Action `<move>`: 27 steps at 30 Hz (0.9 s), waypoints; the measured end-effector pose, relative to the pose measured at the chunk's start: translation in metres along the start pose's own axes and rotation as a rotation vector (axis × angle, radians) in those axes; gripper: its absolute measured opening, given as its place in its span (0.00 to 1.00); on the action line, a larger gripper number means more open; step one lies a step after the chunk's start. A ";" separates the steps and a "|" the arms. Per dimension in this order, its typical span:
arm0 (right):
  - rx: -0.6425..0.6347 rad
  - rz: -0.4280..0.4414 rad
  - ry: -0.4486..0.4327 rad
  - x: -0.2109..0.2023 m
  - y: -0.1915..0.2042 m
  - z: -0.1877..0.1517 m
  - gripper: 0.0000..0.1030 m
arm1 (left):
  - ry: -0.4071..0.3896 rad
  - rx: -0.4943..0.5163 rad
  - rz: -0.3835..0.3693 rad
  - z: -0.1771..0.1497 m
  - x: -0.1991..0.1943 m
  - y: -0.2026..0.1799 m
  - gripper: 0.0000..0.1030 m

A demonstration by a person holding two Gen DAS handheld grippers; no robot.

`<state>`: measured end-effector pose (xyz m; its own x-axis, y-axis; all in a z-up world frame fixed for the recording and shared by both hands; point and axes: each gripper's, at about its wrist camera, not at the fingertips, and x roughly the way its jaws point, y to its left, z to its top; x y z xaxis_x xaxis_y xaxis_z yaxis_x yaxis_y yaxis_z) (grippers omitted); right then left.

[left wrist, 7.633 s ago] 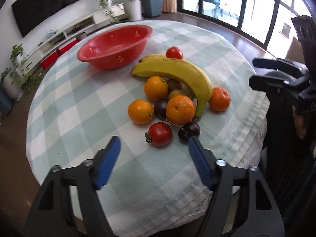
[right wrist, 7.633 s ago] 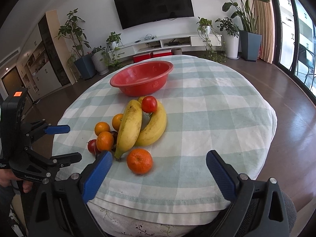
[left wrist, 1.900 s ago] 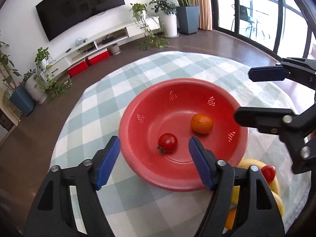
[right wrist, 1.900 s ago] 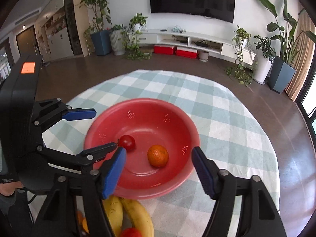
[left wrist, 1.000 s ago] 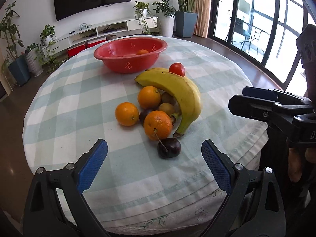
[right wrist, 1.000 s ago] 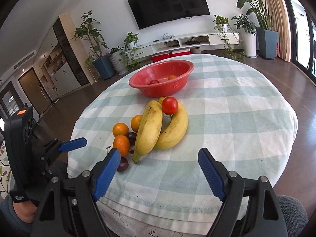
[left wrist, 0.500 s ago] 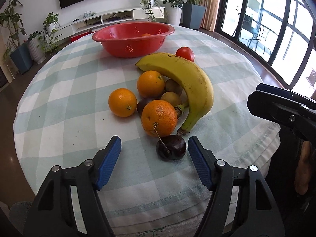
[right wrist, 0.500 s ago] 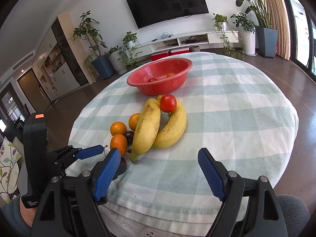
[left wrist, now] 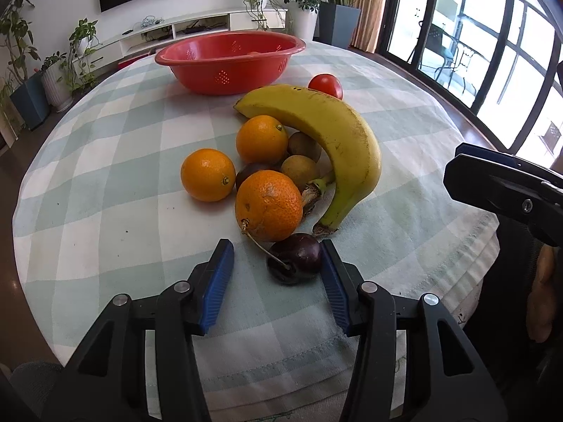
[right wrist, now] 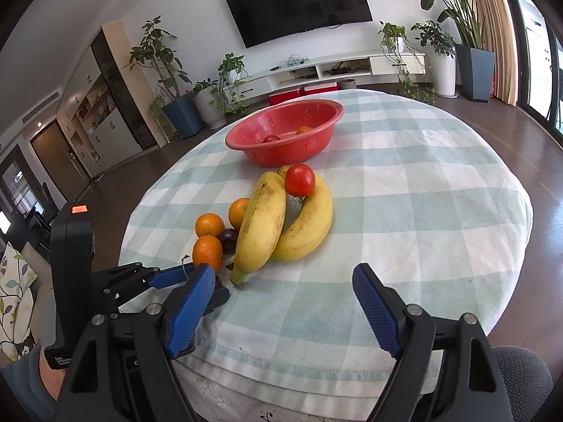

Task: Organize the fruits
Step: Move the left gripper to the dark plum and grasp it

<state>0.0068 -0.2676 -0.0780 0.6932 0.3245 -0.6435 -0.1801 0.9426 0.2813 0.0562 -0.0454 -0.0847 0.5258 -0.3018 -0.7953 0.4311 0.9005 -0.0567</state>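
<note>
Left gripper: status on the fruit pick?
Left gripper closing round the dark plum, right pad touching, left pad clear. Right gripper open, empty. Stemmed orange crowds the plum. Red bowl holds two fruits.

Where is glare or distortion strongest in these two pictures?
Left wrist view: the windows at right are blown out white, and the table edge bows from the fisheye. Right wrist view: evenly lit; corners fall to black, the tablecloth bulges, fruit stays sharp.

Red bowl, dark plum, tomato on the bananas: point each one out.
red bowl (left wrist: 225,77): left wrist view, front outer wall.
dark plum (left wrist: 299,258): left wrist view, top skin.
tomato (right wrist: 299,180): right wrist view, centre of skin.
</note>
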 end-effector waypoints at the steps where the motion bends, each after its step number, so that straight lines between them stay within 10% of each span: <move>1: 0.000 0.001 -0.001 0.000 0.000 0.000 0.81 | -0.002 -0.001 -0.006 0.000 0.000 0.001 0.44; 7: 0.000 -0.001 0.000 0.000 0.000 0.000 0.81 | 0.015 0.009 -0.072 0.000 -0.005 0.004 0.30; 27: -0.022 -0.010 0.011 0.003 0.002 -0.004 0.81 | 0.025 0.063 -0.033 0.000 0.000 -0.003 0.35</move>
<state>0.0058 -0.2642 -0.0820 0.6872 0.3160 -0.6542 -0.1885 0.9472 0.2595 0.0547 -0.0480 -0.0850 0.4926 -0.3227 -0.8083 0.4934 0.8686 -0.0460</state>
